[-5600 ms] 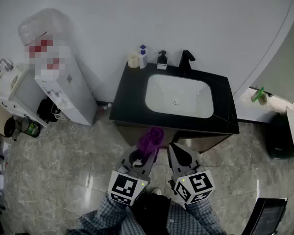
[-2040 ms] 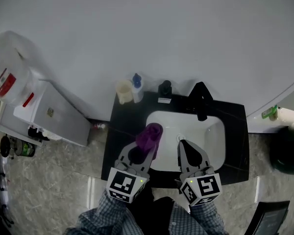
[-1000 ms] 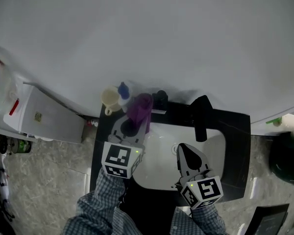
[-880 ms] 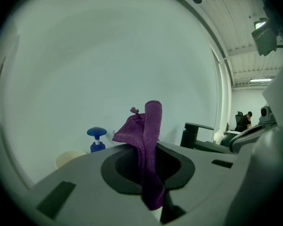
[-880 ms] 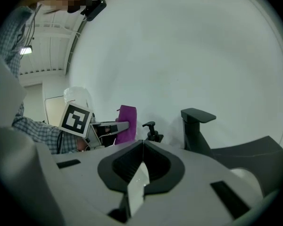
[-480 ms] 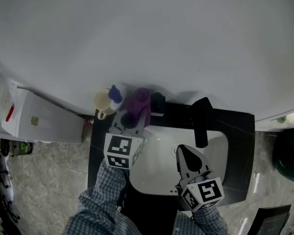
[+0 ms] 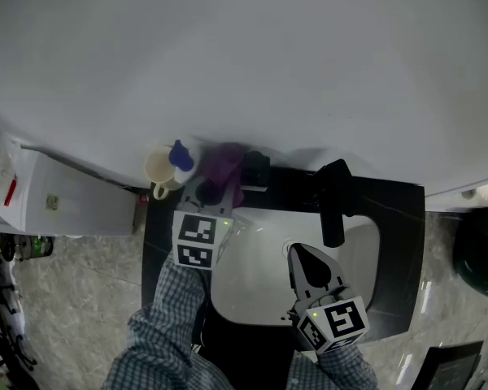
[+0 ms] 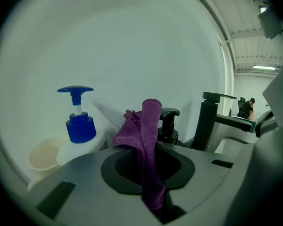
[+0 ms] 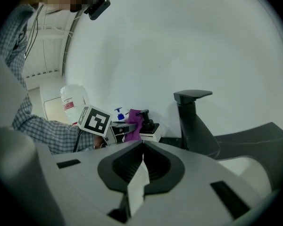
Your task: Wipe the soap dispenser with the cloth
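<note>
The black soap dispenser [image 7: 257, 169] stands at the back of the dark counter, by the wall; it also shows in the left gripper view [image 8: 168, 124] and the right gripper view [image 9: 151, 128]. My left gripper [image 7: 214, 188] is shut on a purple cloth [image 7: 224, 164], which sticks up from the jaws [image 8: 150, 140] just left of the dispenser's pump. Whether cloth and dispenser touch I cannot tell. My right gripper [image 7: 298, 253] hangs shut over the white basin [image 7: 256, 287], holding nothing.
A white bottle with a blue pump [image 7: 179, 154] and a cream cup [image 7: 158, 170] stand left of the dispenser. The black faucet [image 7: 333, 200] rises to its right. A white cabinet [image 7: 65, 197] stands left of the counter.
My left gripper has carried the purple cloth from over the floor up to the counter's back edge, beside the dispenser. The right gripper has come over the basin and stayed there.
</note>
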Motion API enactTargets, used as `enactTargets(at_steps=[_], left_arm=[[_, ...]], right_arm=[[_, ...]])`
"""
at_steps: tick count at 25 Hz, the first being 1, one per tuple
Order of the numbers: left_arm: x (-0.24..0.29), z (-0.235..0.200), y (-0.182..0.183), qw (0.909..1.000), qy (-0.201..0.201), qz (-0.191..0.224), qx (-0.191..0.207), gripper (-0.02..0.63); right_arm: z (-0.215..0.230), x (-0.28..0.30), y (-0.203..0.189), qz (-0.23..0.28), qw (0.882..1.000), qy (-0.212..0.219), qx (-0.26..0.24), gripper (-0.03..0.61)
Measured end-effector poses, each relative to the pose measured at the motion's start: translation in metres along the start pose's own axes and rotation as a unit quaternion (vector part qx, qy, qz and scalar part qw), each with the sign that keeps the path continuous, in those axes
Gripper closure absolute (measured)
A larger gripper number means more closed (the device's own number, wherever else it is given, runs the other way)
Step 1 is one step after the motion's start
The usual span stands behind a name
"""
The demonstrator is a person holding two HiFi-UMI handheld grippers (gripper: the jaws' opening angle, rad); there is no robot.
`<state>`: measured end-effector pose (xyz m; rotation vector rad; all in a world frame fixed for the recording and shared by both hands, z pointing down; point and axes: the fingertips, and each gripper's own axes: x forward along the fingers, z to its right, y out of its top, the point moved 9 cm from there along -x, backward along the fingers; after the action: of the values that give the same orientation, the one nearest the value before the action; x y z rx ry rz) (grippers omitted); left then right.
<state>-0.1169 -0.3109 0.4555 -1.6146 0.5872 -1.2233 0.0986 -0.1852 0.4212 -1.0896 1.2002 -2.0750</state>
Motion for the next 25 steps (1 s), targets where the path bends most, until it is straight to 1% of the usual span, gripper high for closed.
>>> enactTargets(at_steps=[4,6,9,14,17,20,25], left_arm=[[0.003,-0.004,-0.007,0.9995,0.003,0.0,-0.031,0.557],[0.004,-0.007,-0.014,0.9987,0.001,-0.009,-0.051,0.557],[0.002,-0.005,-0.023,0.9982,0.001,-0.022,-0.055,0.557],[-0.008,0.0,-0.029,0.9975,-0.007,-0.011,-0.069,0.557],[-0.015,0.002,-0.03,0.9976,-0.013,-0.013,-0.067,0.557],[-0.026,0.004,-0.027,0.998,-0.017,-0.011,-0.06,0.557],[-0.052,0.008,-0.006,0.9991,-0.013,0.021,-0.035,0.557]], right_arm=[[0.003,0.0,-0.003,-0.003,1.0,-0.001,0.008,0.56],[0.004,-0.001,-0.005,-0.004,1.0,-0.001,0.013,0.56],[0.004,-0.002,-0.006,-0.006,1.0,-0.002,0.016,0.56],[0.003,-0.004,-0.005,-0.008,1.0,0.001,0.018,0.56],[0.0,-0.006,-0.002,-0.005,1.0,0.004,0.01,0.56],[-0.004,-0.009,0.001,0.002,1.0,0.001,0.013,0.56],[-0.008,-0.013,0.007,0.012,1.0,-0.001,0.017,0.56]])
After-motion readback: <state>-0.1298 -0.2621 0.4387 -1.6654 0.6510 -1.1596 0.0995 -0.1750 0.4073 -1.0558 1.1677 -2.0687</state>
